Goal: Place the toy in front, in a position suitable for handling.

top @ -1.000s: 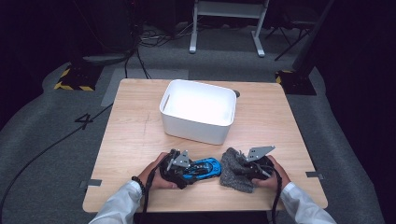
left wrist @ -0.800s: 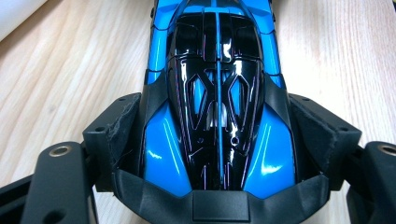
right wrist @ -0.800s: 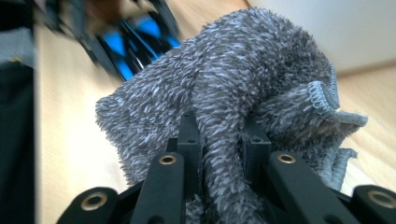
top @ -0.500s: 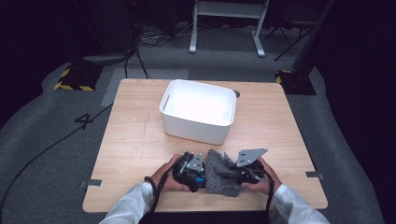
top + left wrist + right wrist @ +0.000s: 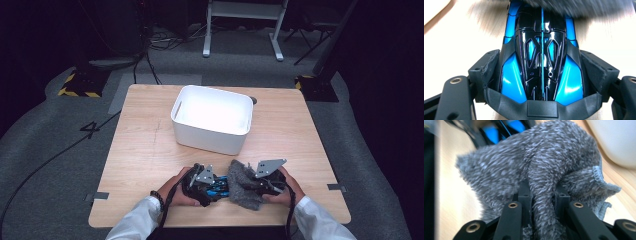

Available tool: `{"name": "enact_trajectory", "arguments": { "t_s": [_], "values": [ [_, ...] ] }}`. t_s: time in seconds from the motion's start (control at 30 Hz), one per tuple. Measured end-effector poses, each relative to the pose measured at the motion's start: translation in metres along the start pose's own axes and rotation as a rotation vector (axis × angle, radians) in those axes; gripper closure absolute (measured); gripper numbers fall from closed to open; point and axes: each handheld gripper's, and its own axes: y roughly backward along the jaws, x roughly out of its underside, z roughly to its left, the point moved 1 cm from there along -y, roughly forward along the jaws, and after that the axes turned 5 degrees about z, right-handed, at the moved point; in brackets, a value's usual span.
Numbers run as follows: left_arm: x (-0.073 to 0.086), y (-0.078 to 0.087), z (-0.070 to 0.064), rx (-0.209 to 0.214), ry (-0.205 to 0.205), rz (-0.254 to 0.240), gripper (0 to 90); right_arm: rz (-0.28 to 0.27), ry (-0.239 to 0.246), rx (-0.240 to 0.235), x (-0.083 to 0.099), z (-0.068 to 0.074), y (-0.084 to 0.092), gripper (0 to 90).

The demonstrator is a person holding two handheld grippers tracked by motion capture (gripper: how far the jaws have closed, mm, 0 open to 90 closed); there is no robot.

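Here we see the left tool (image 5: 216, 187) clamped on a blue-and-black toy car (image 5: 541, 57), its padded jaws, which have just eased slightly apart, pressing both flanks low over the counter (image 5: 150, 150). The right tool (image 5: 265, 186) pinches a grey fuzzy cloth (image 5: 536, 172), whose edge touches the car's nose. A white bin (image 5: 212, 119) stands behind.

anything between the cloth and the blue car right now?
Nothing visible. The right gripper pinches the grey cloth, whose edge already meets the nose of the blue car held in the left gripper. In the left gripper view the cloth lies right at the car's front.
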Motion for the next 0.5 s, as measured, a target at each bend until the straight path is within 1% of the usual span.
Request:
{"name": "enact_trajectory", "arguments": {
  "t_s": [0.03,0.1,0.13,0.23,0.27,0.3,0.33,0.37,0.43,0.47,0.5],
  "values": [
    [0.001,0.001,0.000,-0.003,0.008,0.001,23.3,0.012,-0.012,0.005,0.005,-0.003,0.001,74.2],
    [0.002,0.002,0.000,-0.006,0.008,0.002,22.7,0.043,-0.047,0.006,0.018,-0.008,-0.001,74.2],
    [0.004,0.003,0.000,-0.010,0.013,0.005,22.5,0.031,-0.070,-0.007,0.022,-0.009,-0.001,74.2],
    [0.005,0.004,0.000,-0.013,0.020,0.005,22.1,0.043,-0.070,-0.002,0.021,-0.012,0.001,74.0],
    [0.004,0.004,0.000,-0.012,0.020,0.005,22.1,0.047,-0.053,0.026,0.019,-0.012,0.003,74.0],
    [0.004,0.003,0.000,-0.006,0.010,0.006,22.2,-0.010,-0.065,0.025,0.011,-0.012,0.008,74.0],
    [0.004,0.003,0.000,-0.006,0.010,0.006,22.9,-0.010,-0.065,0.025,0.011,-0.012,0.008,74.0],
    [0.002,0.002,0.001,0.005,0.000,0.000,23.2,-0.062,-0.068,0.021,0.002,-0.012,0.013,74.0],
    [0.001,0.001,0.002,0.012,-0.011,0.001,23.7,-0.104,-0.059,0.001,-0.010,-0.010,0.014,73.9],
    [0.001,0.001,0.002,0.012,-0.011,0.001,23.9,-0.104,-0.059,0.001,-0.010,-0.010,0.014,73.9],
    [-0.003,-0.002,0.001,0.017,-0.015,0.006,24.0,-0.137,-0.054,-0.025,-0.021,-0.006,0.011,73.9]
  ]
}}
